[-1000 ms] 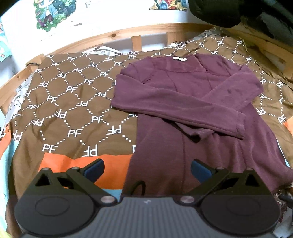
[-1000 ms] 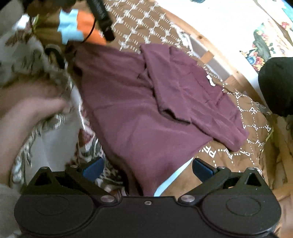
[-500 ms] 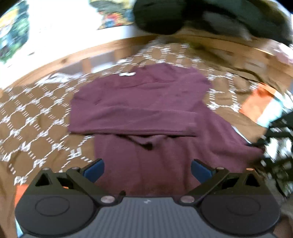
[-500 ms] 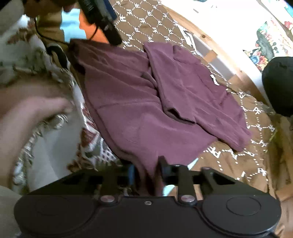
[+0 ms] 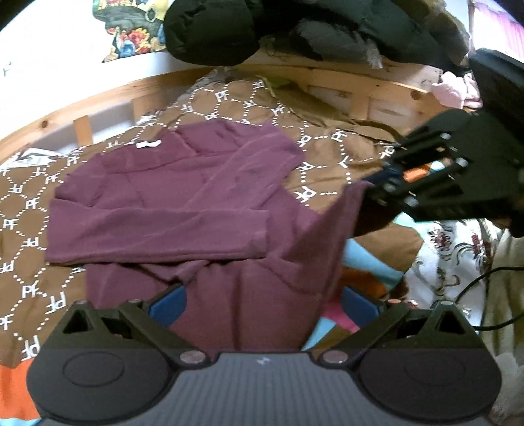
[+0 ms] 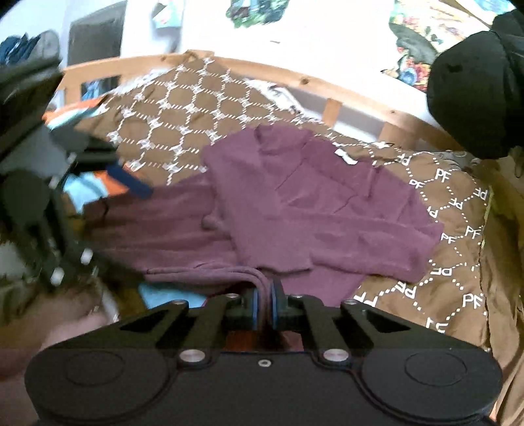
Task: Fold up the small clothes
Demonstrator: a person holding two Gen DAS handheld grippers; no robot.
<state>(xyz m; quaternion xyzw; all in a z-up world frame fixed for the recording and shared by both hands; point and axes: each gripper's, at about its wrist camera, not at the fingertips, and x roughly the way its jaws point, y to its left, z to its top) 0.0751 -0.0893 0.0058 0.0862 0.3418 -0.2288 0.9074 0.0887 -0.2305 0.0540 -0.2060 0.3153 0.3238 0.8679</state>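
A maroon long-sleeved top [image 5: 183, 209] lies on a brown patterned bedspread [image 5: 327, 144], collar far, sleeves folded across the chest. My left gripper [image 5: 262, 303] is open over the top's hem, with cloth between its blue pads. My right gripper [image 6: 263, 300] is shut on the top's hem corner [image 6: 242, 273] and lifts it off the bed. The right gripper also shows in the left wrist view [image 5: 380, 188], holding that raised corner. The left gripper shows blurred at the left of the right wrist view [image 6: 131, 183].
A wooden bed rail [image 5: 360, 85] curves along the far side. Dark clothing [image 5: 294, 26] is piled on the rail. A floral cloth [image 5: 458, 255] and a black cable [image 5: 475, 281] lie at the right. Posters [image 6: 409, 52] hang on the white wall.
My right gripper closed on the hem corner and lifted it up and forward. My left gripper swung right along the hem and stays open.
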